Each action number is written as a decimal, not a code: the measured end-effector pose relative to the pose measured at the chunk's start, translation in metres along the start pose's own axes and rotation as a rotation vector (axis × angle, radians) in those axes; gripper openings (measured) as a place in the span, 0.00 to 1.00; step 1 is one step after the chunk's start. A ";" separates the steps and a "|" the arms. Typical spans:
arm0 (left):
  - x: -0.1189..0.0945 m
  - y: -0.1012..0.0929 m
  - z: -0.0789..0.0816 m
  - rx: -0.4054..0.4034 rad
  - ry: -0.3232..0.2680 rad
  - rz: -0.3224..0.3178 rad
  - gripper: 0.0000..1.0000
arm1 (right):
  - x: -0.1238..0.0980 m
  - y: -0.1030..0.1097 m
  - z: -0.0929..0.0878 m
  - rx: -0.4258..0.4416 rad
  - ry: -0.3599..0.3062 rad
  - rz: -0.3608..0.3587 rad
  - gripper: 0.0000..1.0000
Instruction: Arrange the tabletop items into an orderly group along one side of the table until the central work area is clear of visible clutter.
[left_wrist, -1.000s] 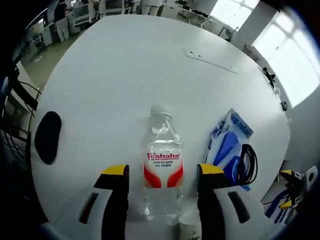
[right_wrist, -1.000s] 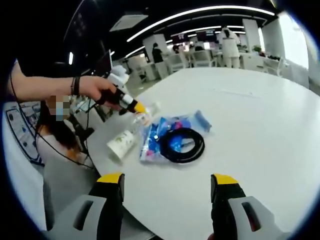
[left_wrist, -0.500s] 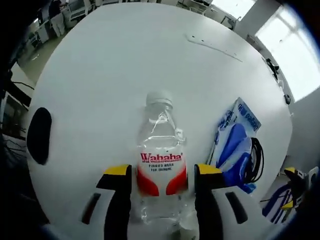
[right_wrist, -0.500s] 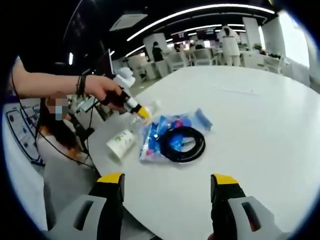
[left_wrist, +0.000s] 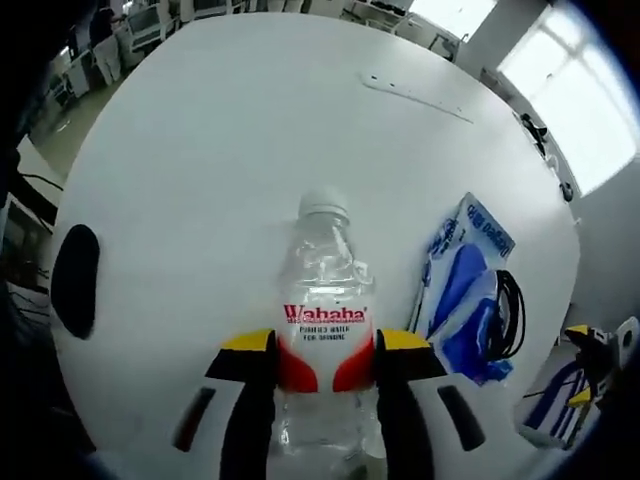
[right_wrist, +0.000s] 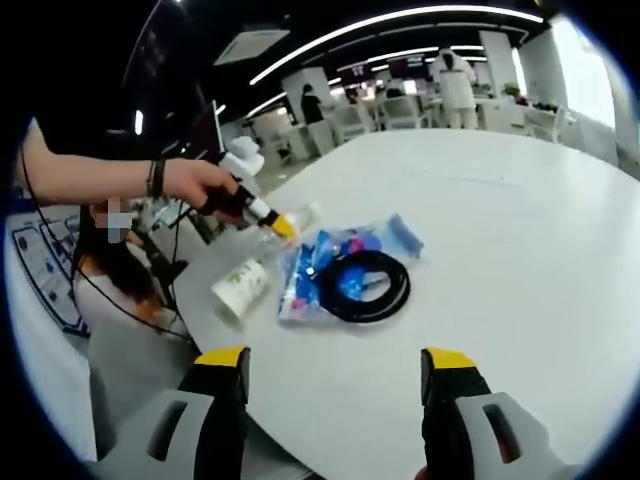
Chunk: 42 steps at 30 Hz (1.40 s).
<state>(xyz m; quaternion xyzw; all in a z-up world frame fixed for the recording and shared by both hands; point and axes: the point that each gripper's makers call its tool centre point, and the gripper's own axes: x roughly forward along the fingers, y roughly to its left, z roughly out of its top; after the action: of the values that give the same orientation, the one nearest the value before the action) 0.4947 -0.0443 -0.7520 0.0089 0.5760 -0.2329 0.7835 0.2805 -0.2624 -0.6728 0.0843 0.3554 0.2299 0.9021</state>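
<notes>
A clear water bottle (left_wrist: 322, 290) with a red and white label and a white cap stands on the white round table (left_wrist: 250, 130). My left gripper (left_wrist: 325, 345) is shut on its labelled body, one jaw pressed to each side. In the right gripper view the same bottle (right_wrist: 297, 221) sits at the tip of the left gripper (right_wrist: 262, 212), which a hand holds. A blue plastic package (right_wrist: 325, 262) lies beside it with a black cable coil (right_wrist: 363, 287) on top. A paper cup (right_wrist: 242, 283) lies on its side near the table edge. My right gripper (right_wrist: 336, 362) hangs open, well short of these items.
A black oval object (left_wrist: 75, 280) lies near the table's left edge. The blue package (left_wrist: 465, 290) and cable coil (left_wrist: 508, 312) lie right of the bottle. A thin strip (left_wrist: 415, 97) crosses the far tabletop. Desks, chairs and people stand beyond the table (right_wrist: 520, 230).
The left gripper's jaws have drawn together from either side of the bottle until they press on it. The right gripper has stayed open and nearly still.
</notes>
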 end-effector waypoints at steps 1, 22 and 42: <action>-0.001 0.000 0.000 -0.005 -0.006 -0.002 0.37 | 0.001 0.000 0.000 -0.003 0.001 0.001 0.71; -0.047 -0.002 -0.010 0.001 -0.139 -0.012 0.36 | 0.004 0.013 0.004 -0.031 -0.008 0.025 0.70; -0.042 0.004 -0.047 -0.011 -0.074 -0.010 0.36 | -0.004 0.017 0.000 -0.032 -0.014 0.014 0.70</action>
<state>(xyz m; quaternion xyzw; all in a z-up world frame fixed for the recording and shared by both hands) 0.4448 -0.0125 -0.7308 -0.0069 0.5481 -0.2339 0.8030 0.2724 -0.2494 -0.6653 0.0739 0.3450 0.2414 0.9040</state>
